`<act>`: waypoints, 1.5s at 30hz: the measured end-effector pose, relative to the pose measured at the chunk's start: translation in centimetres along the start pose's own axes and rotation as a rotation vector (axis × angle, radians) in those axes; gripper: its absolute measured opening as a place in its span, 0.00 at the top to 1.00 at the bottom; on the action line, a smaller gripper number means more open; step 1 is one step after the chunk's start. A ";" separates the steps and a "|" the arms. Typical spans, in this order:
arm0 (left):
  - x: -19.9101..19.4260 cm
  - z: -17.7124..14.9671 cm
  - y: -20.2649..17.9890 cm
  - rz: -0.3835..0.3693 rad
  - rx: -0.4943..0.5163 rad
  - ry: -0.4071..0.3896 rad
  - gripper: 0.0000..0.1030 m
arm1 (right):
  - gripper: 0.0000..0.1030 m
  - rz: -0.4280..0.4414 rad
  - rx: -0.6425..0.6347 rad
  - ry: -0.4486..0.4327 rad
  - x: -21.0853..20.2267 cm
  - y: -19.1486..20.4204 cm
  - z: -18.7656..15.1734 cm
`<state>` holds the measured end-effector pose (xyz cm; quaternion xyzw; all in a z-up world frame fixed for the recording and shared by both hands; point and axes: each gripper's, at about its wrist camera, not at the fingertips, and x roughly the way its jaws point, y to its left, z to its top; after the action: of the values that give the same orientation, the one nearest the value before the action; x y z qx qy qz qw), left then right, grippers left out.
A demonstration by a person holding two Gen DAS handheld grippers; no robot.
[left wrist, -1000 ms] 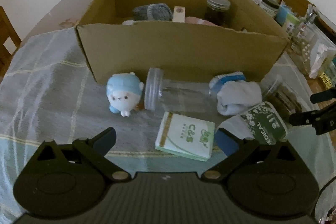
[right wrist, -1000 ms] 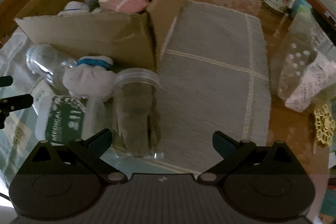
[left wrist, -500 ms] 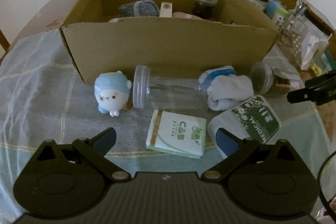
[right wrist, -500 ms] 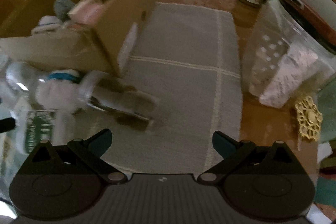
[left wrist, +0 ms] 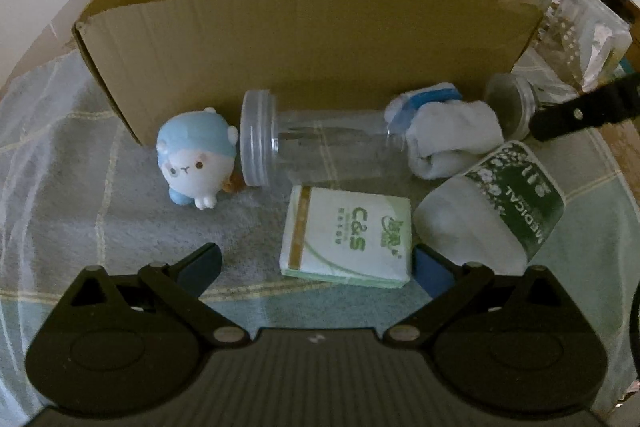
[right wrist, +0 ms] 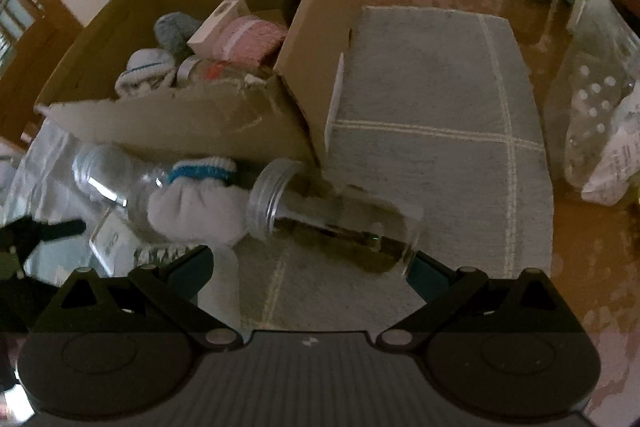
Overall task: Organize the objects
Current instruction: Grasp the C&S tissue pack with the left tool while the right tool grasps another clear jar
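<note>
Looking like the dark-filled jar (right wrist: 336, 223) is the next thing going into the cardboard box (right wrist: 192, 123), and the right gripper (right wrist: 310, 267) is the one sitting closest to it. Lying on its side on the grey cloth (right wrist: 432, 131), just off the box's near right corner, lid end pointing toward the white sock (right wrist: 196, 211) and base end pointing out toward the right jaw. So long axis is running roughly crosswise to the jaws, slightly slanted, base nearly touching the right fingertip. Jaws spread wide and holding nothing, jar sitting just ahead between them. Probably needing a small push forward and a twist to square up across the body.

Left gripper (left wrist: 316, 259) also spread wide, empty, hovering over the tissue pack (left wrist: 348, 235), with the clear jar (left wrist: 316, 143) lying crosswise beyond it along the box's front wall.
</note>
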<state>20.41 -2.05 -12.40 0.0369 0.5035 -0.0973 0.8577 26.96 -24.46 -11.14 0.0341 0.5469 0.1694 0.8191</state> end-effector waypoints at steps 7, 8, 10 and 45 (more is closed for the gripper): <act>0.3 0.2 -0.5 0.006 0.032 -0.020 0.11 | 0.00 -0.067 0.006 -0.014 1.1 0.8 1.2; 0.2 0.2 -0.7 0.007 0.045 -0.025 0.13 | 0.00 -0.079 0.006 -0.019 1.2 0.9 1.3; 0.1 0.3 -0.8 -0.001 0.054 -0.031 0.17 | 0.00 -0.100 0.004 -0.023 1.4 1.0 1.5; -7.0 4.1 -0.6 -0.092 0.145 0.011 0.38 | 0.09 -0.038 -0.232 -0.004 -5.6 3.4 1.9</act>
<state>20.47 -2.38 -4.28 0.0764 0.5009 -0.1725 0.8447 25.88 -22.83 -4.60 -0.0710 0.5227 0.2160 0.8216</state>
